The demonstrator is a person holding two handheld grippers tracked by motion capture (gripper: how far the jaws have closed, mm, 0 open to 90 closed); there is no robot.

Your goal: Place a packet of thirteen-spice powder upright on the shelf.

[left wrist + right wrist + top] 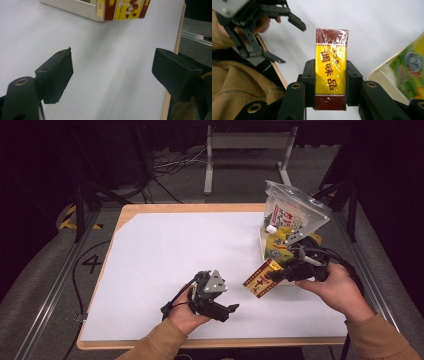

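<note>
I have the red-and-yellow packet (331, 70) clamped between the pads of my right gripper (330, 83); it is a flat, rectangular box wrapped in crinkled clear film, yellow in the middle with dark red bands at both ends and printed characters down its face. In the high view that packet (262, 278) hangs clear of the white table sheet (165, 255), just beside the cream tray (263, 247) at the right side of the table, with my right gripper (274, 275) behind it. The tray is a shallow, light-coloured container with low walls; in it I count one green-and-yellow pouch (278, 245), glossy and soft-looking, and leaning over it one clear plastic zip bag (295, 212) holding what looks like a white-and-red printed pack, though from this height I cannot read its contents for sure. So: one packet in hand, one tray, two bagged things at it. My left gripper (210, 295) sits low near the front edge of the table, well apart from the packet, and its jaws stand wide with only bare sheet between them; the left gripper view shows two blunt black pads (58, 75) of matte plastic. The sheet is smooth and white over a pale wooden tabletop (145, 209).
</note>
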